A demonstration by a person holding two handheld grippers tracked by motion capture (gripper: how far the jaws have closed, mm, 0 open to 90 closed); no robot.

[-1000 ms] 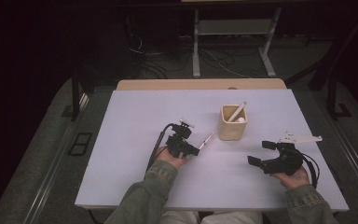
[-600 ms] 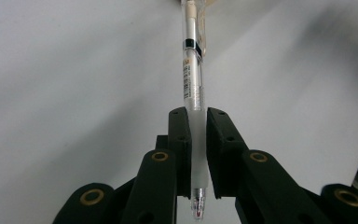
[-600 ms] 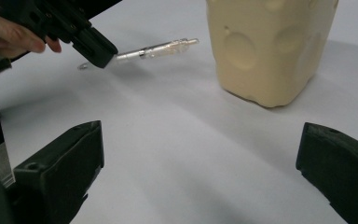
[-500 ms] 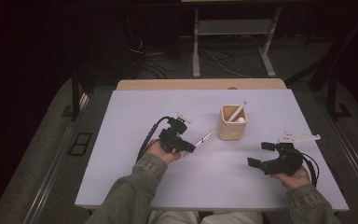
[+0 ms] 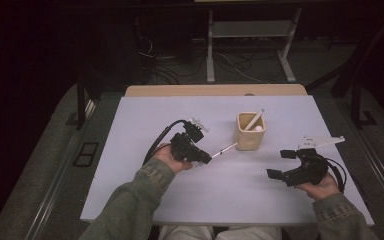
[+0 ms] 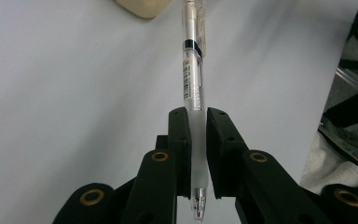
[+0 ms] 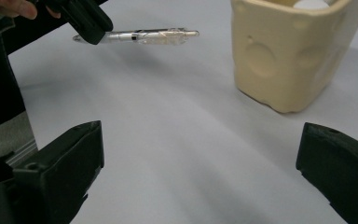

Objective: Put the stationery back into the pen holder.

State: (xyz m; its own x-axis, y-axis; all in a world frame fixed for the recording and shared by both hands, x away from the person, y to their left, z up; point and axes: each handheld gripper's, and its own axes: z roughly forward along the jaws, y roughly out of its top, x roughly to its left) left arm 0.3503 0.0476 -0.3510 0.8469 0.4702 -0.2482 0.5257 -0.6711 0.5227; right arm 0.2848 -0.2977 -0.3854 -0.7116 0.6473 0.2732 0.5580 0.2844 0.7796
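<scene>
pen label unreadable — left gripper jaws clamped on it above the bench; right gripper jaws wide apart, hovering low.

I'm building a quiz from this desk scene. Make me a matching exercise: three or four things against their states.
Things:
1. left gripper
2. right gripper
3. clear pen
4. cream holder

States:
A. stands on the table, a white pen inside
B. jaws wide apart, nothing between
C. clamped on its frosted grip, off the table
D. shut on a pen

Pairs: 1-D, 2-B, 3-C, 4-A
</scene>
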